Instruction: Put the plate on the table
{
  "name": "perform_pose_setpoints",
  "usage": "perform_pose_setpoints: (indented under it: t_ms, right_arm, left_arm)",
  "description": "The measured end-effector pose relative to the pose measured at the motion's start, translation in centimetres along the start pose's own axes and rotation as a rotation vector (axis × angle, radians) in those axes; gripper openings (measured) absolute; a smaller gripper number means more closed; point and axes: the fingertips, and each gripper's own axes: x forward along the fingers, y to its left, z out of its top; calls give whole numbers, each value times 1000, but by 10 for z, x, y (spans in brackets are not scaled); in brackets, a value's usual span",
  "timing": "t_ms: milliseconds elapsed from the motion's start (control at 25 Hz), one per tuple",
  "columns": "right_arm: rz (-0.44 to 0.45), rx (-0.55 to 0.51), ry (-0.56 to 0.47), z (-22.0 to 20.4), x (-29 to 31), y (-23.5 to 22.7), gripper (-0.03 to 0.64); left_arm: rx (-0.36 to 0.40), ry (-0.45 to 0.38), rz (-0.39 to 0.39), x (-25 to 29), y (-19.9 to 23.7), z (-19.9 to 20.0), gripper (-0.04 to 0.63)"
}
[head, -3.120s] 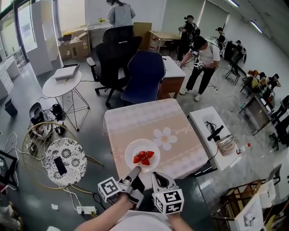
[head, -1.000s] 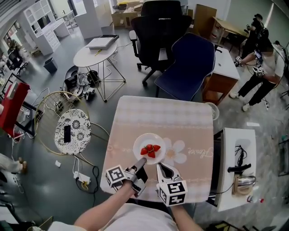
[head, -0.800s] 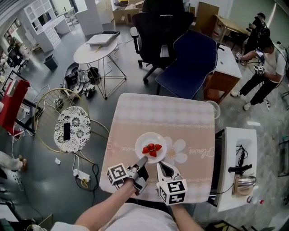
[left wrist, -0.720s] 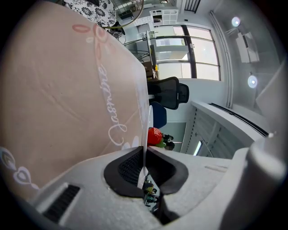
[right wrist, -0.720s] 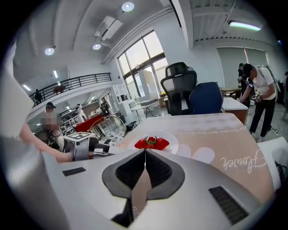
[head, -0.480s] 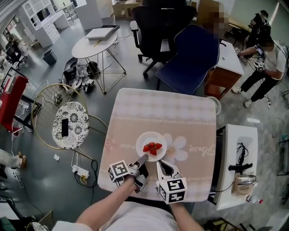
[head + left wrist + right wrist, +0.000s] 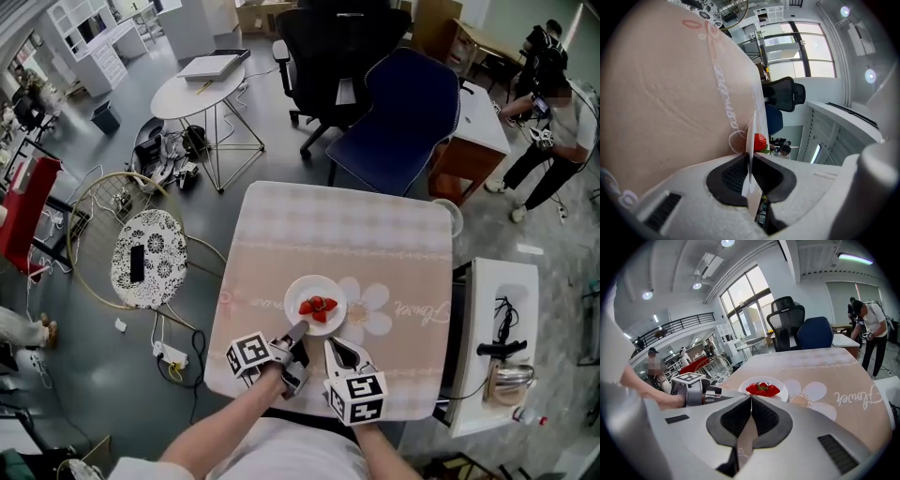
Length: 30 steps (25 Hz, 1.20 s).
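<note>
Left hand-held gripper (image 7: 296, 329) is opening its jaws on the plate (image 7: 315, 282) rim; right hand-held gripper (image 7: 335, 349) closed, empty. Early withdrawal could drag the plate, spilling strawberries (image 7: 317, 305)

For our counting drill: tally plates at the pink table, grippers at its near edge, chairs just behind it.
plate: 1
grippers: 2, left gripper, jaws opening with the plate's rim between them, and right gripper
chairs: 2, black chair, blue chair
Total: 5

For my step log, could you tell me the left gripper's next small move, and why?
Probably let go fully and draw back: the plate of strawberries seems down on the table, and the left gripper has its jaws opening with the rim between them.
</note>
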Motion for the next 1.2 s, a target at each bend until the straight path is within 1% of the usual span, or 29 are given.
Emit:
perform_pose_setpoints:
  t_ms: [120, 320, 440, 520, 680, 760, 880, 1040, 1200]
  right_arm:
    - [-2, 5, 4, -3, 0, -2, 5]
    - [-15, 12, 4, -3, -1, -7, 5]
    - [-20, 19, -1, -2, -1, -10, 5]
    - [-20, 20, -6, -1, -2, -11, 5]
    - [-12, 17, -10, 0, -1, -9, 5]
    - [-6, 19, -12, 0, -1, -6, 5]
    - [1, 22, -16, 1, -2, -4, 5]
    - [11, 39, -23, 2, -4, -1, 5]
    - [25, 47, -39, 7, -4, 5, 5]
  left_arm:
    - [37, 6, 22, 0, 0, 1, 25]
    - [82, 8, 56, 0, -4, 4, 99]
    - [96, 17, 77, 1, -5, 1, 149]
    - [135, 32, 107, 1, -5, 0, 171]
    - [272, 84, 222, 1, 0, -2, 183]
    - [313, 97, 273, -2, 4, -2, 184]
    - [346, 115, 334, -9, 8, 0, 186]
    - [387, 124, 341, -19, 1, -2, 184]
    - [474, 134, 332, -26, -16, -3, 184]
